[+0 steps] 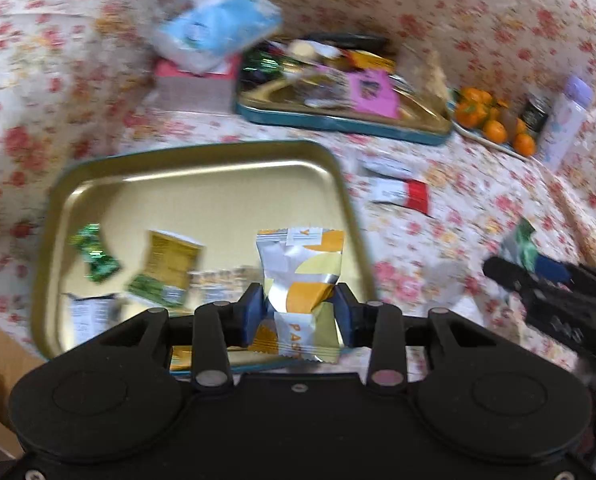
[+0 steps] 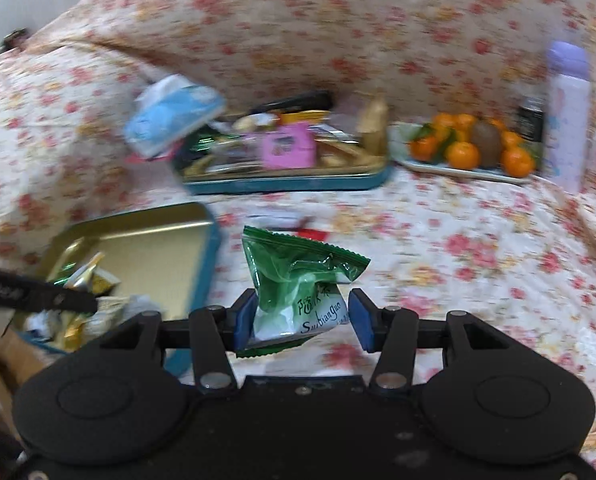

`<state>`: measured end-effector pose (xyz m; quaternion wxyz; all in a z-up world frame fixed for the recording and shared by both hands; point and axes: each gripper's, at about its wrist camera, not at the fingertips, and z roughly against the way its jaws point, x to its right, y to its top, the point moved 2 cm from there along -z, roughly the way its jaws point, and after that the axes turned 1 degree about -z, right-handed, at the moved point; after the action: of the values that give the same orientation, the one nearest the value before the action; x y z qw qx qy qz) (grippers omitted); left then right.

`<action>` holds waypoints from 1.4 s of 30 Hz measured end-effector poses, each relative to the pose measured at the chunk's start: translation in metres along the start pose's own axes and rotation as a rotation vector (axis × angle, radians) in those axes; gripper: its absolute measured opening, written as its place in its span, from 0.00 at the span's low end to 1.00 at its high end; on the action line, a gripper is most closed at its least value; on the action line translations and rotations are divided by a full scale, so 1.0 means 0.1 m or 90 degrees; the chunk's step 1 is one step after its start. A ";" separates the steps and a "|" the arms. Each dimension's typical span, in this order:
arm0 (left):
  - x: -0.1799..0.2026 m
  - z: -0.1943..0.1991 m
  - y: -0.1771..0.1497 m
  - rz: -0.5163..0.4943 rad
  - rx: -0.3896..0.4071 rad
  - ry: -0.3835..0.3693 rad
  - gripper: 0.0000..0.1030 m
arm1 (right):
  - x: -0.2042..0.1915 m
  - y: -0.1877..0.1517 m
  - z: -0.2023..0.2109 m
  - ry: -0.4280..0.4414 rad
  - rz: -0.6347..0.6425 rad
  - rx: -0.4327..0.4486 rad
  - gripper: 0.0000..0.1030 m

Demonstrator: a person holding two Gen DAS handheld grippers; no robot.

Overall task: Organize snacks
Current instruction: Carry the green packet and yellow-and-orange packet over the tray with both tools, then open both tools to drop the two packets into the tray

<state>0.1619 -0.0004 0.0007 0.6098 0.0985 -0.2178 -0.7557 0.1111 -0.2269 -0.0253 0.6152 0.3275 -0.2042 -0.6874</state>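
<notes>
**Operator:** At the left, over the gold-coloured metal tray with the teal rim (image 1: 201,152), my left gripper (image 1: 300,312) is clenched on a silver-and-orange foil snack packet (image 1: 300,268). The pads pinch it at its waist and it hangs above the few wrappers lying in the tray.

**Observer:** And the other side?

**Operator:** The right gripper (image 2: 304,320) carries a green plastic snack packet with a pale lower half (image 2: 298,280), above the floral tablecloth (image 2: 458,248) just right of that tray. The left pad presses the packet; the right pad looks a little clear of it, though blur makes that hard to judge.

**Observer:** What worries you?

**Operator:** That one-sided hold. If only one pad bears, the slick green packet could slide out and land on the cloth. The two grippers are also near each other, so crossing towards the tray could make them knock together.
</notes>
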 end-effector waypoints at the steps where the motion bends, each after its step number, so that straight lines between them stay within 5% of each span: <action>1: -0.08 0.02 0.00 0.007 0.002 0.007 0.45 | -0.09 0.01 0.01 0.010 0.006 -0.005 0.51; 15: -1.05 0.06 -0.15 0.086 -0.026 0.068 0.45 | -1.32 -0.49 0.06 0.175 0.135 -0.156 0.51; 21: -1.16 -0.04 0.10 0.074 -0.023 0.072 0.45 | -1.57 -0.34 0.00 0.211 0.138 -0.180 0.51; 33: -1.22 -0.41 0.63 0.061 -0.018 0.086 0.45 | -1.72 0.42 -0.68 0.128 0.152 -0.147 0.51; 42: -1.28 -0.47 0.64 0.081 -0.003 0.075 0.46 | -1.75 0.52 -1.23 0.081 0.151 -0.165 0.51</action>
<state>0.2678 0.1028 -0.0273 0.6685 0.1276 -0.1858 -0.7087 0.2396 -0.0486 -0.0408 0.7407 0.2620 -0.1116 -0.6085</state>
